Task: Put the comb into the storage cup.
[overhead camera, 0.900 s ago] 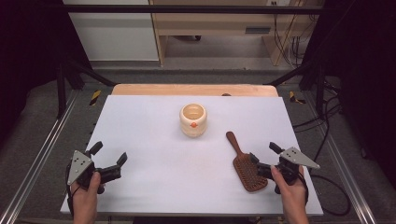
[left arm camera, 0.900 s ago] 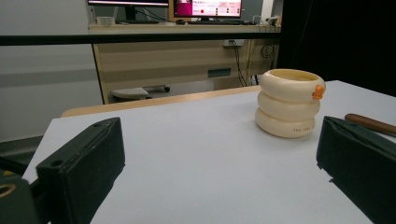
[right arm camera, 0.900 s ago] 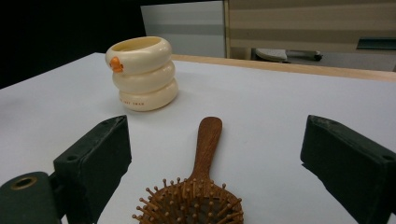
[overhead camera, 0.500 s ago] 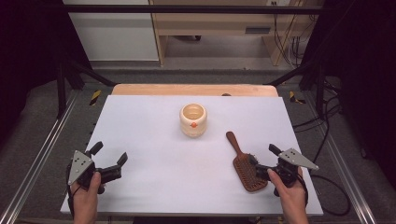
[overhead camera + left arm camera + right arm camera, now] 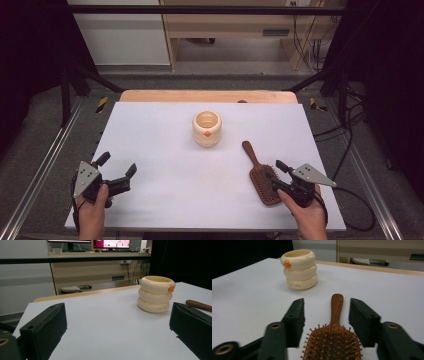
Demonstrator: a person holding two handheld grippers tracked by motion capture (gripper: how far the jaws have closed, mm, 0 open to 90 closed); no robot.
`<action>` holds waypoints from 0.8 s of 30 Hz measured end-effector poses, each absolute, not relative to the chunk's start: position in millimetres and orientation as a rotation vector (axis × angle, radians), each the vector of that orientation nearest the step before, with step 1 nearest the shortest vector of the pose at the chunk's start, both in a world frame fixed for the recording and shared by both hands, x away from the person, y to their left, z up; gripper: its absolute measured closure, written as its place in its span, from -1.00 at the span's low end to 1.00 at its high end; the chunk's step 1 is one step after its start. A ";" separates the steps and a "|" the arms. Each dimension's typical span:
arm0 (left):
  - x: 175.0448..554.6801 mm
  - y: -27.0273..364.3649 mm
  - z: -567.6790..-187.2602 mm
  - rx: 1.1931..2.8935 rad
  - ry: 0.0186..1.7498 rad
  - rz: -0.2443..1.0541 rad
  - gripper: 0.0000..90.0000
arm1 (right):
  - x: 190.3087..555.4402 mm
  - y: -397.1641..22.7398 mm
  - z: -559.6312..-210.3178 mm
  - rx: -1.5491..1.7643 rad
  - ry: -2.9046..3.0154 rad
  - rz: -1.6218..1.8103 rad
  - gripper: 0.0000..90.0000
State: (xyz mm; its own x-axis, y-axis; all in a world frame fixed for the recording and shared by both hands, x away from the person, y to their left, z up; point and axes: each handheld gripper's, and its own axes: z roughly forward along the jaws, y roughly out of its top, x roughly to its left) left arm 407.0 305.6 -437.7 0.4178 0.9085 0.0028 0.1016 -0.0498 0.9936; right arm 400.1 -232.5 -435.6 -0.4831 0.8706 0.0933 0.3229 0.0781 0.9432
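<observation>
On the worktop [image 5: 165,150], the left gripper [image 5: 116,172] rests at the near left corner, its jaws wide apart with nothing between them. Beyond the jaws and off to their right stands a cream cup [image 5: 156,293] with an orange dot, well apart from them. The brush [image 5: 262,175] lies bristles up near the right edge, handle pointing away. The right gripper [image 5: 327,320] has its jaws half apart, one on each side of the brush where head meets handle; they have just been closing, not yet pressing on it.
</observation>
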 end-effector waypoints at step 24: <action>407.5 303.8 -438.2 1.490 0.943 0.852 -0.97 | 381.4 -203.0 -447.5 1.056 2.188 1.316 1.00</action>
State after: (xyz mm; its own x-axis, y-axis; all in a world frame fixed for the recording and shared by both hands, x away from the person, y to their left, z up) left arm 407.5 303.8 -438.2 0.4197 0.9076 0.0102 0.1025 -0.0585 0.9930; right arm 381.4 -203.0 -447.5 -0.6475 0.7598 0.0587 0.4078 0.2804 0.8690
